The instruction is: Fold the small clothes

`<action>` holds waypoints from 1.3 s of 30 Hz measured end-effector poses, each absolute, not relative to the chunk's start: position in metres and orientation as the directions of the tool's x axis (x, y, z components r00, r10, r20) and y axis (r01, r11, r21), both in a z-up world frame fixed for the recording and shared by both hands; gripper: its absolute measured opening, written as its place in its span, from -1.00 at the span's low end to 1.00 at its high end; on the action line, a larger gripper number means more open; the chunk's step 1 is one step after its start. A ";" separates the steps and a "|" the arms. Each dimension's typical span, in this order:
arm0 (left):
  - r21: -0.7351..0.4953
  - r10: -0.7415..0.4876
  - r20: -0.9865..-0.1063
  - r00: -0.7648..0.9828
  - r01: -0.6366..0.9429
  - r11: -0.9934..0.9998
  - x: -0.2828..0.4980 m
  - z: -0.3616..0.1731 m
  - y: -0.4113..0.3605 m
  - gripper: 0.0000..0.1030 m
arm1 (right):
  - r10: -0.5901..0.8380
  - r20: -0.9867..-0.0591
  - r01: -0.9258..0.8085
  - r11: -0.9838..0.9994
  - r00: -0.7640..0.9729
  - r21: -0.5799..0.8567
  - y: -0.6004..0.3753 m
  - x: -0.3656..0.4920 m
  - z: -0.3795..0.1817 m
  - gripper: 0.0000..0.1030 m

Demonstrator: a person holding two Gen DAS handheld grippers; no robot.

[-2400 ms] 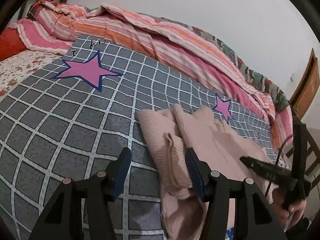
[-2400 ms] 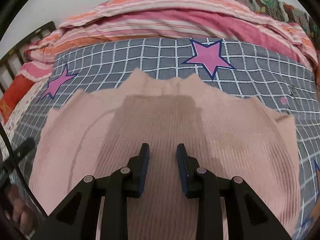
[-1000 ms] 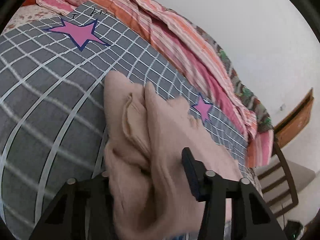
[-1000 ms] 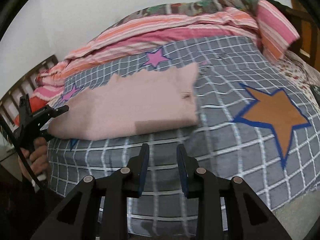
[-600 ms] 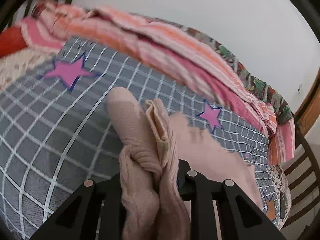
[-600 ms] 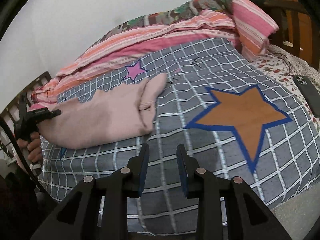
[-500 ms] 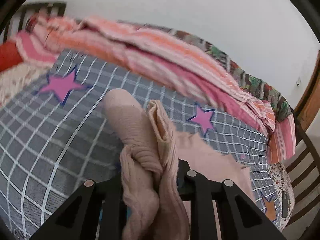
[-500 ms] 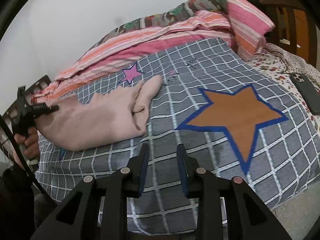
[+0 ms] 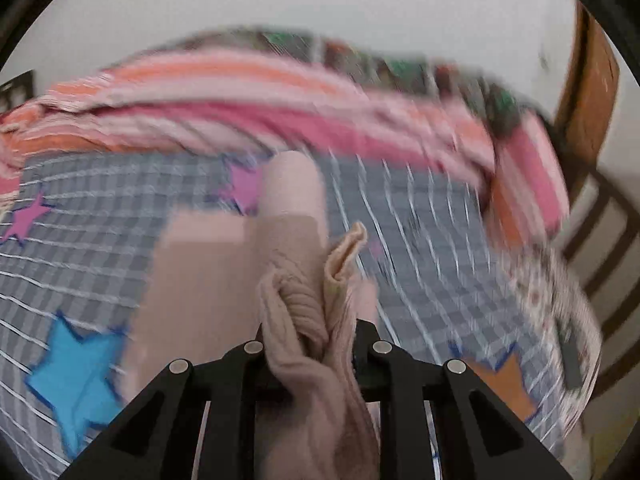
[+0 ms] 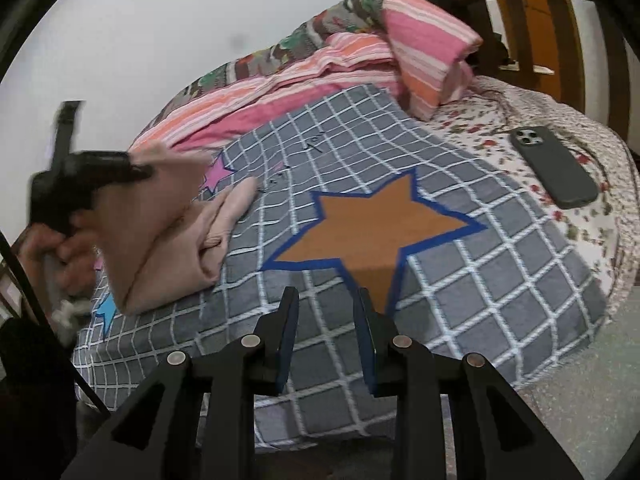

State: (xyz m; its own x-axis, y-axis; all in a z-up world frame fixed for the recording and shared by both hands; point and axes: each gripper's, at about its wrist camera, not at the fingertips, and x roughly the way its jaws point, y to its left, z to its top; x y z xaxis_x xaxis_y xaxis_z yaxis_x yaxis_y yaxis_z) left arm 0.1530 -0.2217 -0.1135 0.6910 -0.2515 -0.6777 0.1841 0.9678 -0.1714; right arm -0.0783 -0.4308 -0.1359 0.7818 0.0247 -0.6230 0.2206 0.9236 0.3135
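Pink ribbed knit: your small sweater point(image 10: 160, 236) lies toward the left end of the grey checked blanket point(image 10: 472, 280), one edge lifted off the bed, the rest folded in a slanting heap below it with a sleeve end trailing toward the middle.

Left gripper point(image 10: 138, 171): held in your left hand point(image 10: 60, 248) at the far left of the right wrist view, its tips pinching the raised edge of the sweater. From its own camera, the left gripper point(image 9: 314, 334) has a thick bunch of the knit point(image 9: 304, 308) pressed between the two fingers; that view is blurred.

Blue star point(image 9: 76, 376): printed on the blanket, bottom left in the left wrist view, just beside the sweater.

Pink star point(image 10: 216, 174): printed on the blanket, partly covered by the sweater.

Striped pink and orange quilt point(image 10: 320, 68): bunched along the far edge of the bed.

Orange star point(image 10: 376, 224): large, blue-edged, mid-blanket, well apart from the sweater.

Right gripper point(image 10: 326, 340): low over the near edge of the blanket, fingers spread, nothing between them.

Floral sheet point(image 10: 532, 120): right of the blanket.

Dark phone point(image 10: 554, 166): face down on the floral sheet.

Wooden chair point(image 10: 532, 16): behind the bed, far right.
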 end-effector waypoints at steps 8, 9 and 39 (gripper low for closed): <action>-0.257 -0.440 -0.668 0.600 0.369 0.893 0.129 -0.136 -0.225 0.02 | 0.016 -0.648 0.204 0.943 0.762 0.263 -0.435 -0.082 -0.137 -0.44; -0.295 -0.470 -0.658 0.588 0.374 0.880 0.127 -0.132 -0.214 0.02 | 0.024 -0.650 0.190 0.948 0.759 0.256 -0.433 -0.077 -0.136 -0.44; -0.197 -0.435 -0.645 0.628 0.414 0.889 0.080 -0.162 -0.085 -0.62 | 0.245 -0.588 -0.051 0.944 0.771 0.326 -0.328 0.078 -0.125 -0.87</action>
